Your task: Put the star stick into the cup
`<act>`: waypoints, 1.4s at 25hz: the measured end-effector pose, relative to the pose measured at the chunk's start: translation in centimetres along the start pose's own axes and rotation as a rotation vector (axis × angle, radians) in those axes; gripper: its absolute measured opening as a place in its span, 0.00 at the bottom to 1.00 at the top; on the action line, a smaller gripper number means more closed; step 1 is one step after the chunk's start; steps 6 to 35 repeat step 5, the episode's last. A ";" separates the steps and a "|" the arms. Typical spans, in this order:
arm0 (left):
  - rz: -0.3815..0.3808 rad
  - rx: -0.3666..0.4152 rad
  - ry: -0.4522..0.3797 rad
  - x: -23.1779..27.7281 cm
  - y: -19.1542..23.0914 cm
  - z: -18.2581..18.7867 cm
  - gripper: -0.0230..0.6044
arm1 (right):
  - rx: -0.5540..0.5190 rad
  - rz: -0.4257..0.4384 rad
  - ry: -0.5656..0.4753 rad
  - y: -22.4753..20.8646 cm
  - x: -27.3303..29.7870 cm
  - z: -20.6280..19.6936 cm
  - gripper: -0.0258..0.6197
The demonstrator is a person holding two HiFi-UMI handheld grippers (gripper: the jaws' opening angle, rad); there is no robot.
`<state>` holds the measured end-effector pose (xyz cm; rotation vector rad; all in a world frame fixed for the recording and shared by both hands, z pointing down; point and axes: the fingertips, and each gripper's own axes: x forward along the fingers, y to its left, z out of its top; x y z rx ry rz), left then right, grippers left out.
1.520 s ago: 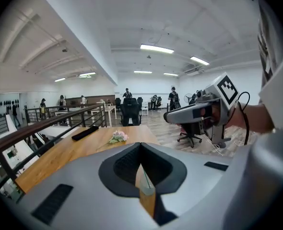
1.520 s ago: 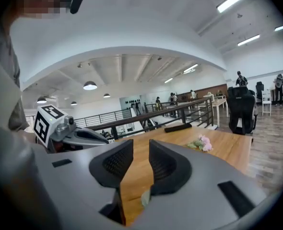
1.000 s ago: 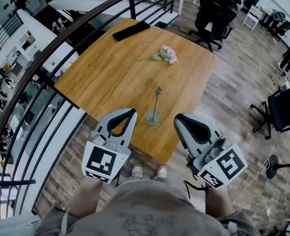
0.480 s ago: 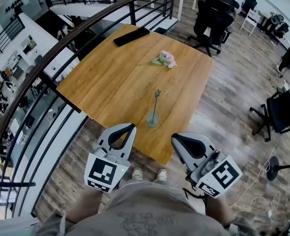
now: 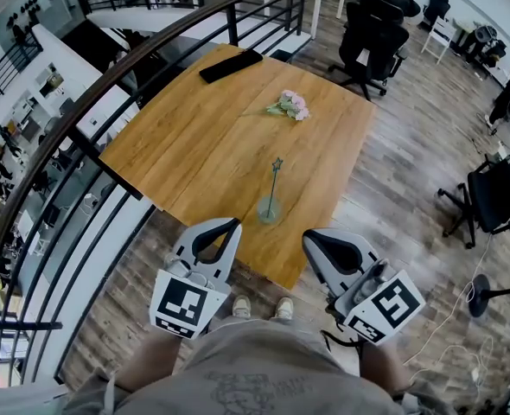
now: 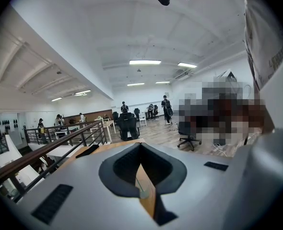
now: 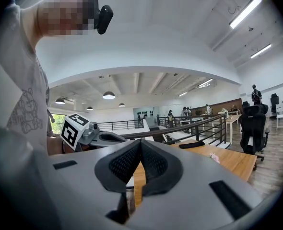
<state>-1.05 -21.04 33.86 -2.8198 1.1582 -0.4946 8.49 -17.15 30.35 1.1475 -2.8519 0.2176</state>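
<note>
The wooden tabletop [image 5: 194, 145] is a square slab with warm, streaky grain, set cornerwise beside a dark metal railing [image 5: 108, 85]. Both claws hang over its near corner. They are smooth grey shells with ribbed black pads. The left claw [image 5: 233, 225] has its jaws pressed together with nothing between them, and the right claw [image 5: 309, 236] is likewise closed and empty. A flat black oblong [image 5: 230, 65] lies at the far corner. A small bunch of pink flowers [image 5: 291, 105] lies further in. The cup [image 5: 269, 209] is a small round one of clear glass. It stands on the tabletop between the two claws, just beyond their tips and touching neither. The star stick [image 5: 274, 184] is thin and dark with a small star on top. It stands in the cup, leaning slightly.
</note>
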 end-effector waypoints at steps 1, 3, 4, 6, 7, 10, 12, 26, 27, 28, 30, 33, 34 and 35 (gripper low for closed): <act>0.000 0.001 0.000 0.0 0.0 0.0 0.06 | 0.000 -0.002 0.000 0.0 0.0 0.0 0.09; 0.000 0.001 0.000 -0.1 0.1 0.0 0.06 | 0.000 -0.004 0.000 0.0 0.1 0.0 0.09; 0.000 0.000 0.000 -0.1 0.2 0.0 0.06 | 0.000 -0.005 0.000 0.0 0.1 0.0 0.09; 0.001 0.000 0.001 -0.1 0.2 0.0 0.06 | 0.001 -0.006 0.000 0.1 0.1 0.0 0.09; 0.001 0.000 0.001 -0.1 0.2 0.0 0.06 | 0.001 -0.006 0.000 0.1 0.1 0.0 0.09; 0.001 0.000 0.001 -0.1 0.2 0.0 0.06 | 0.001 -0.006 0.000 0.1 0.1 0.0 0.09; 0.001 0.000 0.001 -0.1 0.2 0.0 0.06 | 0.001 -0.006 0.000 0.1 0.1 0.0 0.09; 0.001 0.000 0.001 -0.1 0.2 0.0 0.06 | 0.001 -0.006 0.000 0.1 0.1 0.0 0.09; 0.001 0.000 0.001 -0.1 0.2 0.0 0.06 | 0.001 -0.006 0.000 0.1 0.1 0.0 0.09; 0.001 0.000 0.001 -0.1 0.2 0.0 0.06 | 0.001 -0.006 0.000 0.1 0.1 0.0 0.09; 0.001 0.000 0.001 -0.1 0.2 0.0 0.06 | 0.001 -0.006 0.000 0.1 0.1 0.0 0.09; 0.001 0.000 0.001 -0.1 0.2 0.0 0.06 | 0.001 -0.006 0.000 0.1 0.1 0.0 0.09; 0.001 0.000 0.001 -0.1 0.2 0.0 0.06 | 0.001 -0.006 0.000 0.1 0.1 0.0 0.09; 0.001 0.000 0.001 -0.1 0.2 0.0 0.06 | 0.001 -0.006 0.000 0.1 0.1 0.0 0.09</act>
